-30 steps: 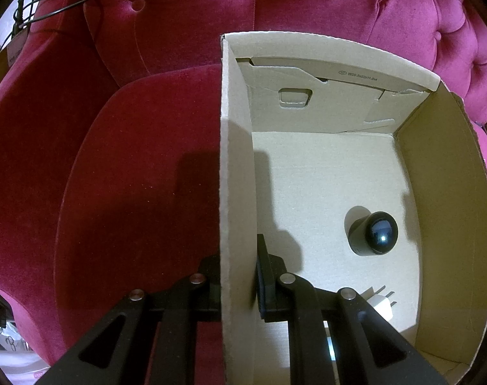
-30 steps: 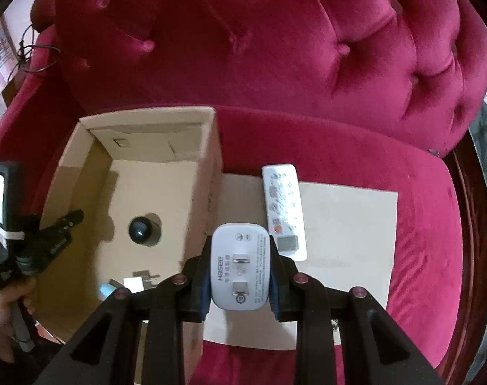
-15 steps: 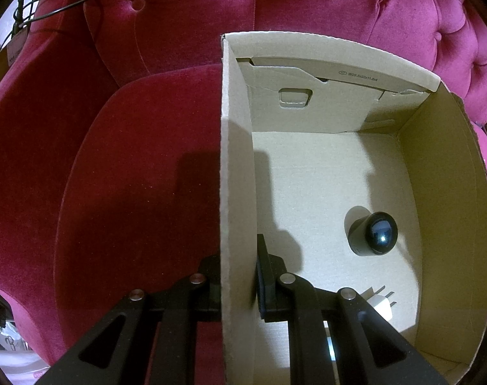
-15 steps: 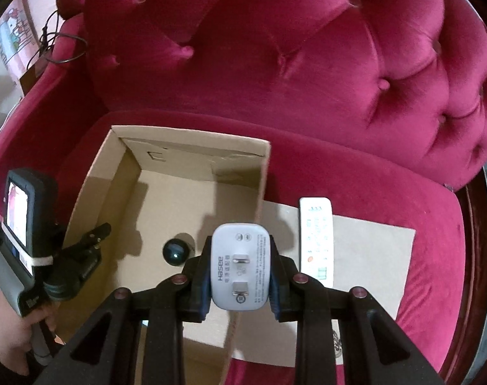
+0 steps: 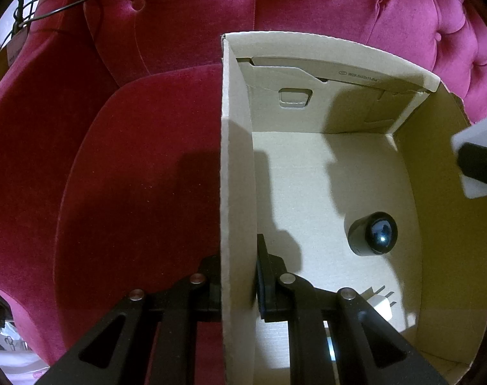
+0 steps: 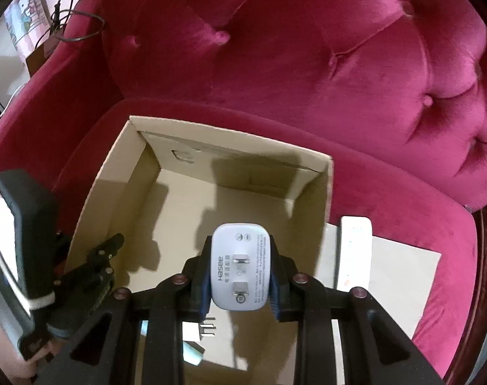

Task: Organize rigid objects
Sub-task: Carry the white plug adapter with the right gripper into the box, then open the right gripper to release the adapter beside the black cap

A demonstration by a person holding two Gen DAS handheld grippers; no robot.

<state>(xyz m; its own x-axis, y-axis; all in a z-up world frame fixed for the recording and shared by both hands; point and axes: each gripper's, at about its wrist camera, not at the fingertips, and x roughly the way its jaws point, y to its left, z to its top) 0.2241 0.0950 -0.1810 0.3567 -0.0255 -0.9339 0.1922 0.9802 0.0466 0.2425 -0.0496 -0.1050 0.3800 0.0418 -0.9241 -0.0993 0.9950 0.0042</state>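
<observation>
Right gripper (image 6: 240, 276) clamps the charger (image 6: 241, 266) above the box (image 6: 329, 192); only its view shows the remote (image 6: 355, 253) beside the box. Left gripper (image 5: 237, 284) pinches the box wall.

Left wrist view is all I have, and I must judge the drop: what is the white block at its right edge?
Observer: An adapter, clamped in the right tool.
Operator: Is it over the box?
Observer: It appears so: it hangs inside the walls of the box, above the floor.
Operator: Anything left outside?
Observer: A remote lies on a sheet beside the box's right wall.
</observation>
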